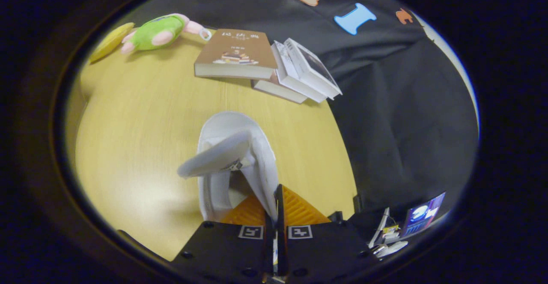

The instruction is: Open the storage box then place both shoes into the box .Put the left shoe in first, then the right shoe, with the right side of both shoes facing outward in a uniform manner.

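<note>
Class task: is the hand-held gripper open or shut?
Shut on the shoe: the hand-held gripper has both fingers pressed together, pinching the shoe's side wall above the table.

1. The shoe (239, 155) pinched between the gripper (274, 209) fingers is white, its tongue pale grey-white.
2. The table (141, 147) is light yellow wood grain.
3. At 11 o'clock beyond the shoe, the plush toy (158, 32) is green with pink limbs.
4. At 12 o'clock, one book (237, 55) has a brown cover.
5. At 1 o'clock, the other books (302, 76) are white.
</note>
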Tool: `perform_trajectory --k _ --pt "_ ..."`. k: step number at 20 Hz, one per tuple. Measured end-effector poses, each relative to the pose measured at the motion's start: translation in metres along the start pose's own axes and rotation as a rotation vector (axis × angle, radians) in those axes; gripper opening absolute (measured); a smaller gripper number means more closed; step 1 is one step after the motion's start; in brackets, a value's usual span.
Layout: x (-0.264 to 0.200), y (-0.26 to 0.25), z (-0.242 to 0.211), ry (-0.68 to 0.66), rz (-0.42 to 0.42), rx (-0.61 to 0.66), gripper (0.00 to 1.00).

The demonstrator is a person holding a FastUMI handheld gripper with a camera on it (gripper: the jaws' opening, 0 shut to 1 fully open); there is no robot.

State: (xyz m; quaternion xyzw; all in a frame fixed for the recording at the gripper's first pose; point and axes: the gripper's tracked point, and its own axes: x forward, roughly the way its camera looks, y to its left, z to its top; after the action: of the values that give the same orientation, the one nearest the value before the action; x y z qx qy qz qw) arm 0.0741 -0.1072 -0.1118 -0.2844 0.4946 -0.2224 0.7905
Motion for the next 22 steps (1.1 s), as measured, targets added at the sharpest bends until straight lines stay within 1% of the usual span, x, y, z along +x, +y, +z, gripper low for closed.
perform_trajectory --k 3,5,9,11,13,15,16,17,20,21,22 --pt "-0.055 -0.01 0.032 -0.069 -0.01 0.036 0.07" --pt "-0.097 -0.008 0.056 -0.132 0.016 0.081 0.07" --pt "-0.188 0.021 0.102 -0.294 0.142 0.162 0.07" --pt "-0.227 0.044 0.116 -0.361 0.207 0.164 0.07" --pt "-0.253 0.08 0.125 -0.402 0.267 0.149 0.07" --pt "-0.281 0.115 0.133 -0.422 0.322 0.14 0.07" --pt "-0.294 0.133 0.138 -0.417 0.351 0.158 0.07" --pt "-0.305 0.15 0.144 -0.41 0.382 0.182 0.07" --pt "-0.325 0.202 0.157 -0.384 0.514 0.294 0.07" --pt "-0.327 0.213 0.155 -0.367 0.535 0.31 0.07" --pt "-0.324 0.22 0.151 -0.351 0.534 0.317 0.07"
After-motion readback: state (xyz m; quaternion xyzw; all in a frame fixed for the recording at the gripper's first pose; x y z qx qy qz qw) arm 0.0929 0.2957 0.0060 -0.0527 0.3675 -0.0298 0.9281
